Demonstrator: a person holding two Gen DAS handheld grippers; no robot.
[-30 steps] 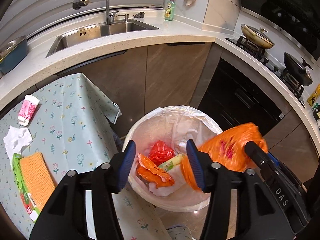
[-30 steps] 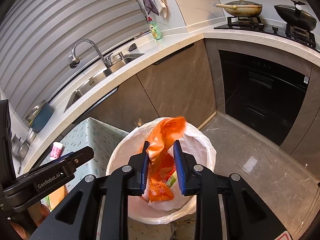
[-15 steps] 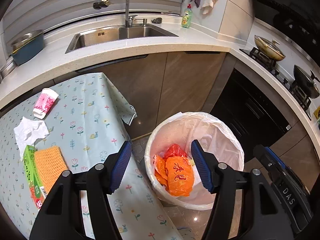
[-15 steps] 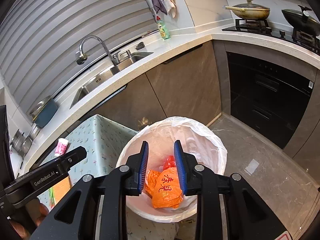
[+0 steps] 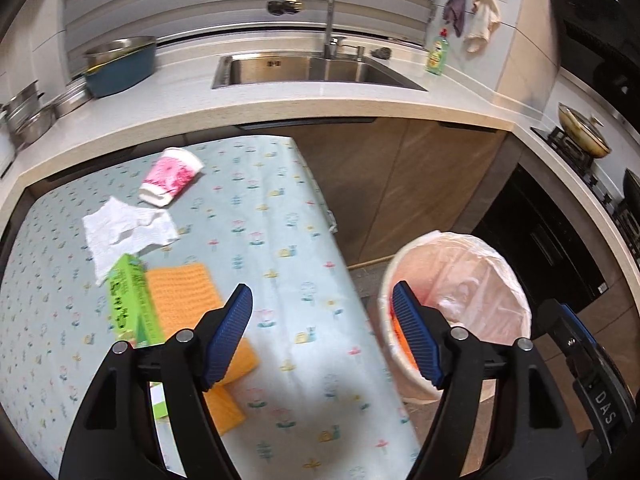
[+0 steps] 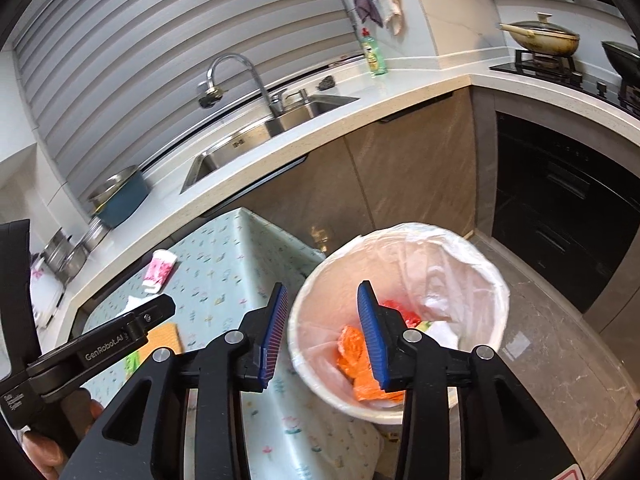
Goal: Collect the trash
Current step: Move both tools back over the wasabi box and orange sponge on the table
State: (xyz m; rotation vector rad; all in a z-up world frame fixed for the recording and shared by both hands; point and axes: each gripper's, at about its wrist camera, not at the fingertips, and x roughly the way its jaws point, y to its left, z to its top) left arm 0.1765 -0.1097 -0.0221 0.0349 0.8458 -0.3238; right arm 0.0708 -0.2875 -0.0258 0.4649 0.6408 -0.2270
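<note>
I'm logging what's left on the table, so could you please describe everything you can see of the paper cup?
The paper cup lies tipped on its side on the floral tablecloth, near the table's far edge below the counter. It looks like paper: a pink patterned wall with white bands at both ends. Its narrower base end points toward the crumpled white tissue and about meets it. Neither gripper touches it. Its inside is not visible.

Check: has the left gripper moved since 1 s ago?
Yes. The left gripper has swung left, from over the trash bin to over the table, jaws open and empty.
</note>
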